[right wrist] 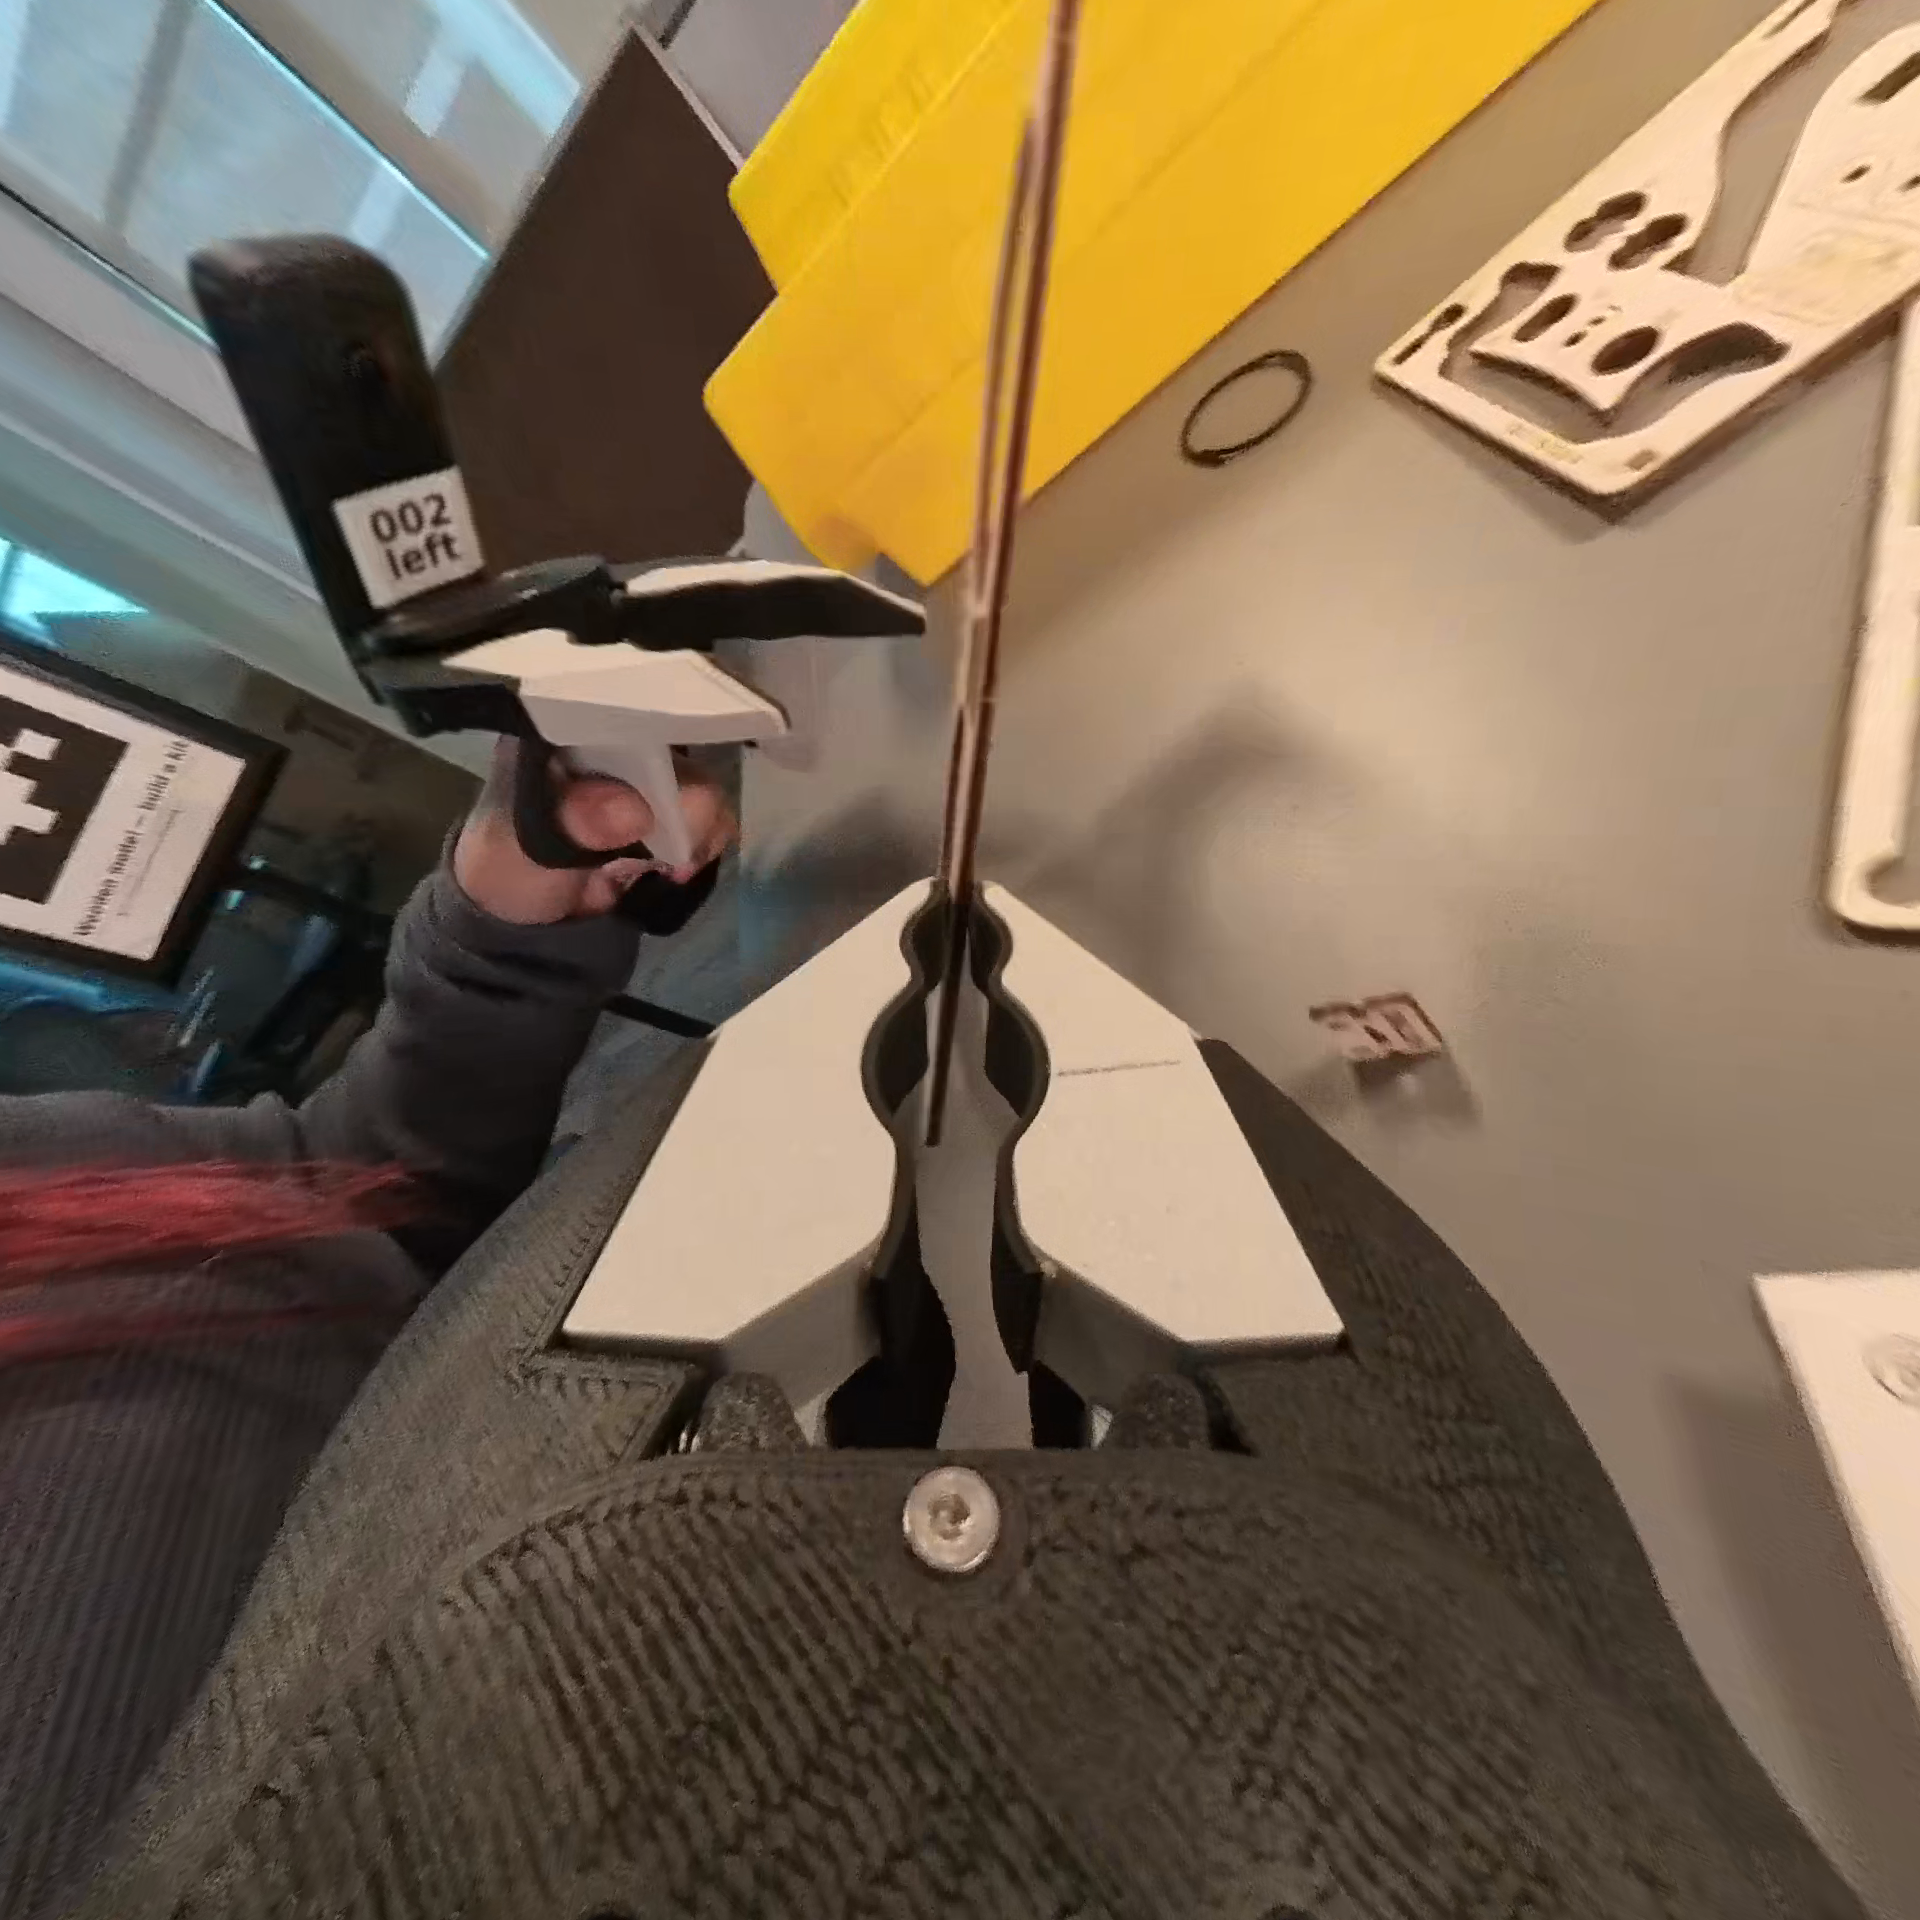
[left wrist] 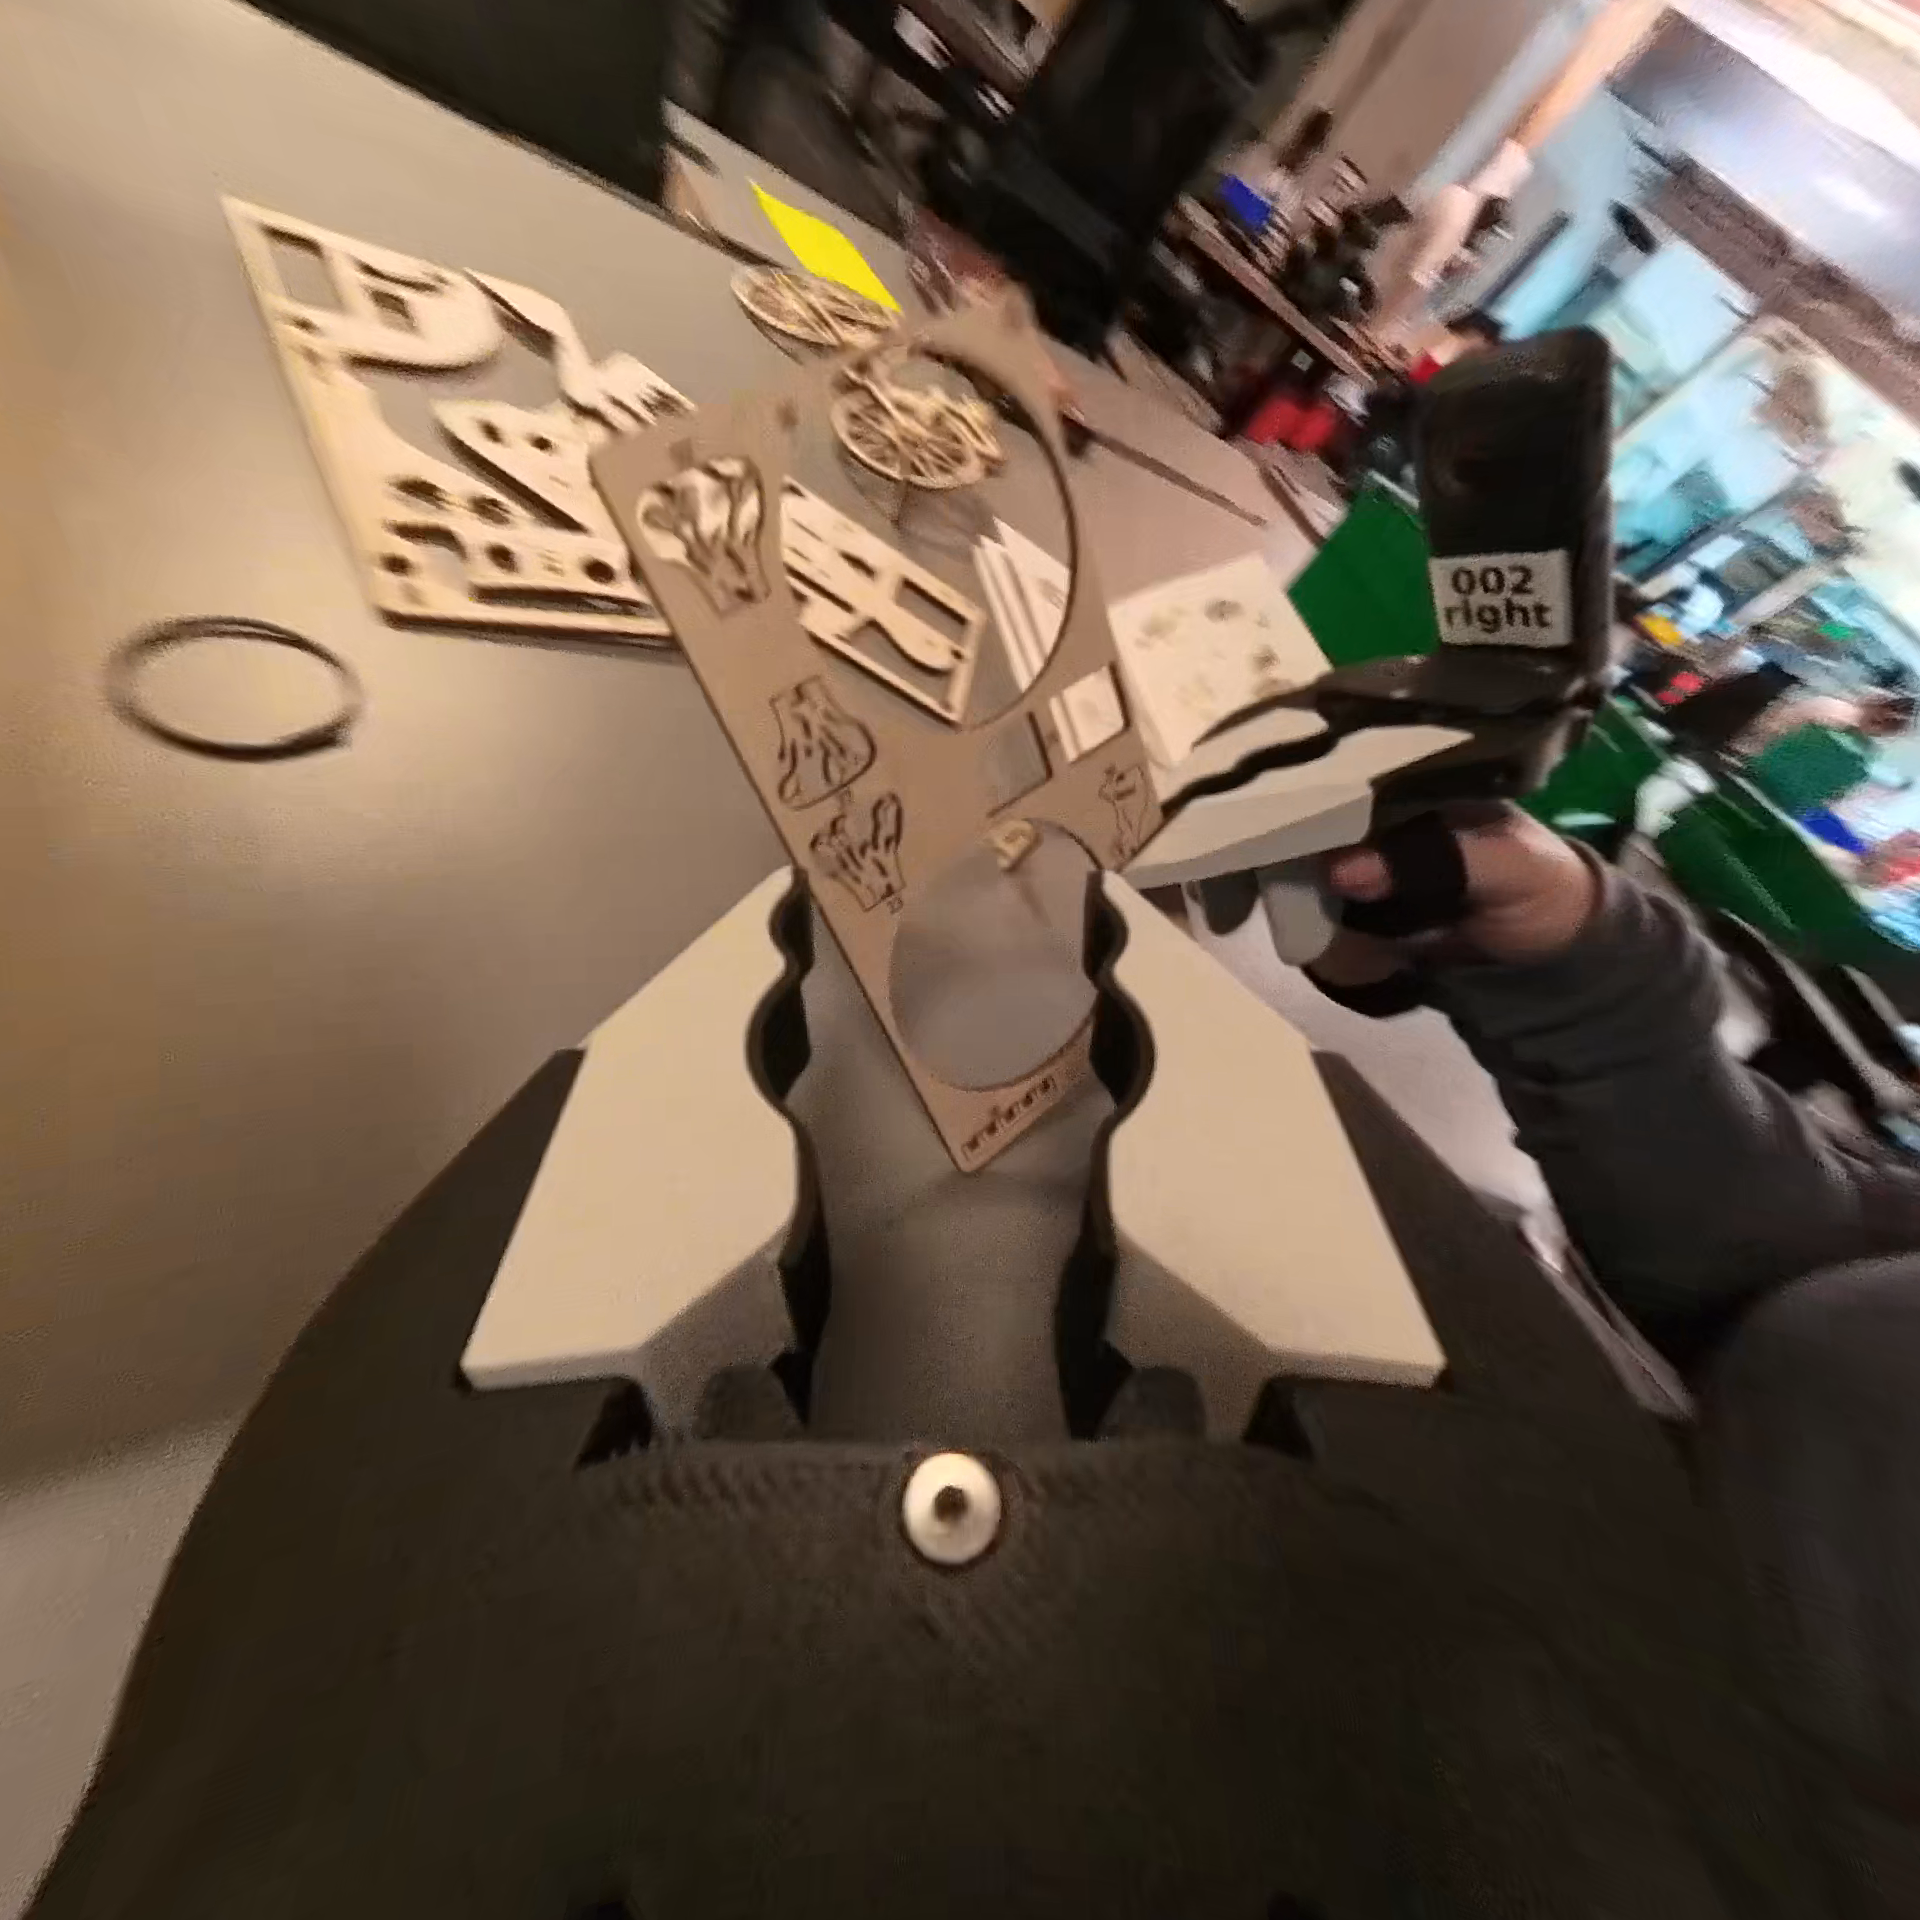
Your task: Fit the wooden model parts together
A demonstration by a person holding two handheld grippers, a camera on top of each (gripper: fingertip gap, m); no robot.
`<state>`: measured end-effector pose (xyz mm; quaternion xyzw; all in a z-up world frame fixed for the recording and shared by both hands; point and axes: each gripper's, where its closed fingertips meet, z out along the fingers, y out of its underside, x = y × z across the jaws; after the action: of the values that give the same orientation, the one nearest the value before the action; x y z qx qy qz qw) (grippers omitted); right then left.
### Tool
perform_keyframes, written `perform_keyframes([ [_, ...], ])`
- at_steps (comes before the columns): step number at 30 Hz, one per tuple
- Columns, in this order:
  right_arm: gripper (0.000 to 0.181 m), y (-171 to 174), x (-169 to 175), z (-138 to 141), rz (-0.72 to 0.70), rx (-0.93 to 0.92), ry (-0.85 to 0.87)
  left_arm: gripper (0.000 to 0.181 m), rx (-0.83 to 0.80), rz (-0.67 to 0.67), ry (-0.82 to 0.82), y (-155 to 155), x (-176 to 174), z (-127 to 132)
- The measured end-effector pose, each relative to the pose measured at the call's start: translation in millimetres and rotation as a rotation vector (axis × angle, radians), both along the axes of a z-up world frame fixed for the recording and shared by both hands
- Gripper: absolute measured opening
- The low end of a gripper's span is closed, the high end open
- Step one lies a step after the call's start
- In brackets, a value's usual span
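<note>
A thin wooden parts sheet (left wrist: 727, 665) with cut-out shapes and round holes stands upright above the grey table (left wrist: 312, 987). My right gripper (right wrist: 956, 904) is shut on its lower edge; the right wrist view shows the sheet edge-on (right wrist: 1003, 416). In the left wrist view the right gripper (left wrist: 1184, 800) grips the sheet's right corner. My left gripper (left wrist: 940, 894) is open, its fingers either side of the sheet's lower part and pointing at its face. In the right wrist view the left gripper (right wrist: 852, 665) sits just left of the sheet, and I cannot tell whether it touches.
Punched wooden sheets (left wrist: 436, 457) (right wrist: 1662, 312) lie on the table, with spoked wooden wheels (left wrist: 914, 426) behind. A black rubber band (left wrist: 234, 681) (right wrist: 1244, 405), a yellow panel (right wrist: 1039, 260), a white booklet (left wrist: 1205, 644) and a small loose wooden piece (right wrist: 1377, 1029) lie around. Across from one pair of fingers to the other is roughly 6 cm.
</note>
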<state>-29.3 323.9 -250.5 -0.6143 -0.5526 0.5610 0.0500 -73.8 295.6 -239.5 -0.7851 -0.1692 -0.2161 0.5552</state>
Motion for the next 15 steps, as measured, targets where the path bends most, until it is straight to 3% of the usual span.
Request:
perform_keyframes([
  [1, 0.007, -4.3, -4.4, -1.0, 0.007, -0.006, -0.01, 0.05, 0.007, 0.049, 0.032, -4.7, -5.5, 1.9],
  [2, 0.025, -6.7, -7.7, -1.7, 0.011, 0.006, -0.024, 0.05, 0.01, 0.083, 0.063, -9.0, -9.4, 3.1],
  [4, 0.035, -1.9, -10.9, 5.5, 0.021, 0.105, -0.009, 0.05, 0.012, 0.117, 0.117, -16.6, -13.3, 4.4],
  [6, 0.037, 19.1, -15.7, 23.5, 0.026, 0.254, 0.052, 0.049, 0.023, 0.13, 0.137, -23.4, -14.9, 5.3],
  [9, 0.036, 77.8, -40.2, 35.4, 0.074, 0.576, 0.071, 0.048, 0.088, 0.145, 0.124, -31.1, -16.1, 11.9],
  [12, 0.037, 121.1, -82.3, 31.8, 0.218, 0.813, 0.038, 0.048, 0.129, 0.142, 0.125, -34.8, -15.2, 14.5],
  [15, 0.038, 147.1, -115.6, 4.6, 0.449, 1.078, -0.003, 0.048, 0.139, 0.135, 0.126, -37.8, -14.2, 13.1],
])
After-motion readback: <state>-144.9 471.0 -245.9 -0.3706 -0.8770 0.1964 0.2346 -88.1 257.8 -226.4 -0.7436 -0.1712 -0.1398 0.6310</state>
